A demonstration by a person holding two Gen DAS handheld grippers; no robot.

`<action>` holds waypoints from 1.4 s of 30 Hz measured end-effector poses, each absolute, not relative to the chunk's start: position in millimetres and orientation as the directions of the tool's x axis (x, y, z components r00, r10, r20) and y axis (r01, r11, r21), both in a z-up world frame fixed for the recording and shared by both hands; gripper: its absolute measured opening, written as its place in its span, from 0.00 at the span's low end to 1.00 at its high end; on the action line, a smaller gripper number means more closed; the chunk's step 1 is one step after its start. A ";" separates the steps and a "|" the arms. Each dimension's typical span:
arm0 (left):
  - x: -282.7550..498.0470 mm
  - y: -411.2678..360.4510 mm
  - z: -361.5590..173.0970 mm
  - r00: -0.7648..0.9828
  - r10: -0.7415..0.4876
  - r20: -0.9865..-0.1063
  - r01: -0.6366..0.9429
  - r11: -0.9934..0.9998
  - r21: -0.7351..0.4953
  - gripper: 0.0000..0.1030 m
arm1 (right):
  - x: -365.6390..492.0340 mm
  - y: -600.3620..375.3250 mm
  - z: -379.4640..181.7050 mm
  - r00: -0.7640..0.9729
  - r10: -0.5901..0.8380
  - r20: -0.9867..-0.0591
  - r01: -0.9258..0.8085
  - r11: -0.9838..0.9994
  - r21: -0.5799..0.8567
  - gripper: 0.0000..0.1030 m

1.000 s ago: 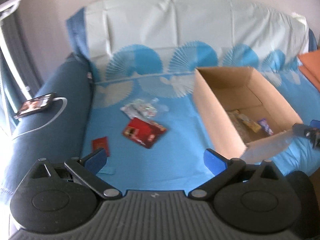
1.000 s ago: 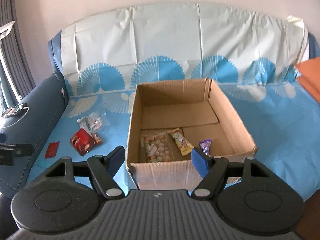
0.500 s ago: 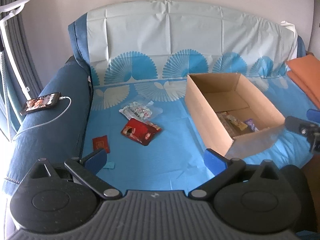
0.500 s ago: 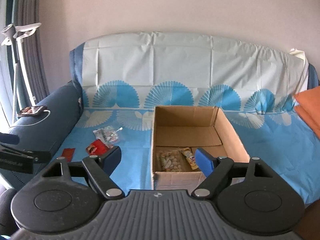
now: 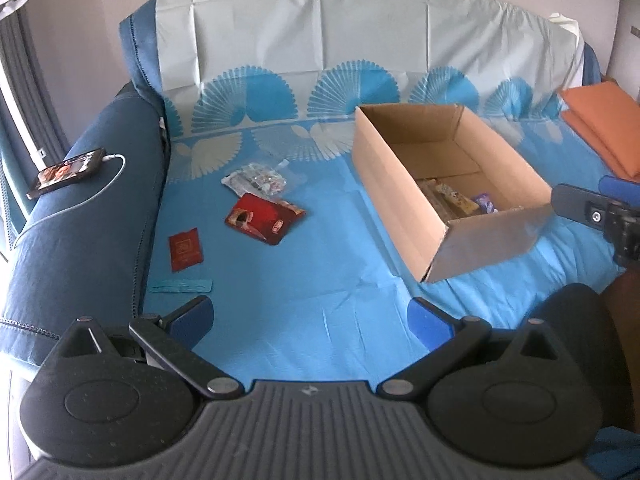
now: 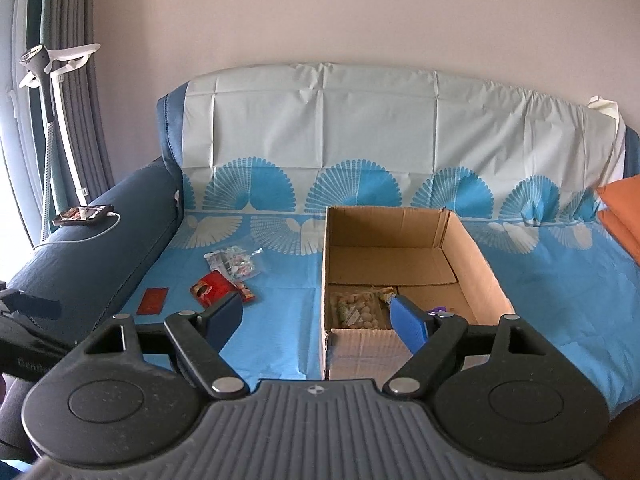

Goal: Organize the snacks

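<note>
Right gripper point(image 6: 318, 316) before snack-holding cardboard box point(image 6: 472, 256)

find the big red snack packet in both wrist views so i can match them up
Left wrist: the big red snack packet lies left of centre on the blue cover, in front of the clear candy bag.
Right wrist: the same packet is low and left of centre, partly hidden behind the gripper's left finger.
Shared landmark: the cardboard box sits to its right in both views.

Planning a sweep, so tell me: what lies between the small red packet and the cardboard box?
Left wrist view: the larger red packet, then bare blue cover.
</note>
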State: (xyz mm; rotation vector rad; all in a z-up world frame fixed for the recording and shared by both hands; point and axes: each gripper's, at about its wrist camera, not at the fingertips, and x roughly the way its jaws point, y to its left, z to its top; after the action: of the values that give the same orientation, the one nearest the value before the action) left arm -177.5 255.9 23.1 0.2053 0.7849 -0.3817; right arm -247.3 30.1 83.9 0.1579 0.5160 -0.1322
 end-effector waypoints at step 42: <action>-171.1 268.6 14.5 0.630 -0.232 -0.741 0.395 0.917 0.049 1.00 | -233.1 19.9 74.5 0.849 -0.131 -0.512 0.238 0.960 0.150 0.81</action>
State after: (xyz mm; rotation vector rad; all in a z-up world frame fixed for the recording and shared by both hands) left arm -171.1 268.6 14.5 0.2154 0.8138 -0.3624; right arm -233.1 19.9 74.5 0.2121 0.5223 -0.1959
